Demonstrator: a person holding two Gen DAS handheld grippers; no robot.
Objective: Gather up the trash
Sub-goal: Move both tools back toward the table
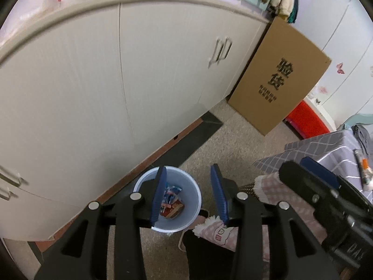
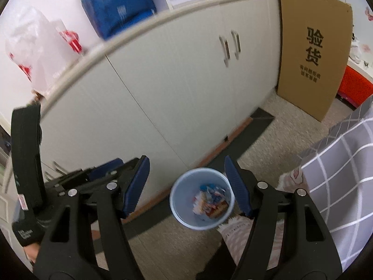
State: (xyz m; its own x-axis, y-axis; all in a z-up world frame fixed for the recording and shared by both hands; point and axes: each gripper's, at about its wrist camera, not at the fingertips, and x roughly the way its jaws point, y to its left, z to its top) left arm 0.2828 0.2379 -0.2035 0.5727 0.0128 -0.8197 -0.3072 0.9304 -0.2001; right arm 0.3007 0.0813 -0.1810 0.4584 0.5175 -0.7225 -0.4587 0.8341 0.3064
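The left gripper (image 1: pixel 188 196) has its blue-padded fingers (image 1: pixel 159 196) released, with nothing between them; through the gap its own camera looks down into the pale blue trash bin (image 1: pixel 194 206), and the left finger overlaps the bin's near-left wall in that view. The right gripper (image 2: pixel 187 189) likewise stands spread and empty, its fingers (image 2: pixel 136 186) wider apart, framing the same bin (image 2: pixel 180 206) whole between them. The right wrist view shows the entire round rim, while the left wrist view has part of it covered by a finger. Only the left wrist view shows the right gripper from the side, at its right edge, above a grey checked cloth (image 1: pixel 326 149) with a pen-like item lying on it; only the right wrist view shows the left gripper's black body at its left edge, plus a white plastic bag (image 2: pixel 35 53) and a blue pack (image 2: pixel 116 7) up on the cabinet's surface (image 2: pixel 130 32). The bin stands upright on the speckled floor (image 1: pixel 235 140), just beside the dark strip at the foot of the white cabinet (image 1: pixel 70 81). Inside lie crumpled wrappers (image 1: pixel 172 201) in blue, white, red and orange, covering only the bottom. A pink fringed fabric (image 1: pixel 215 231) sits close to the bin's right side. A cardboard sheet (image 1: pixel 277 79) with dark printed characters leans against the cabinet's far end, a red object (image 1: pixel 307 121) behind it.
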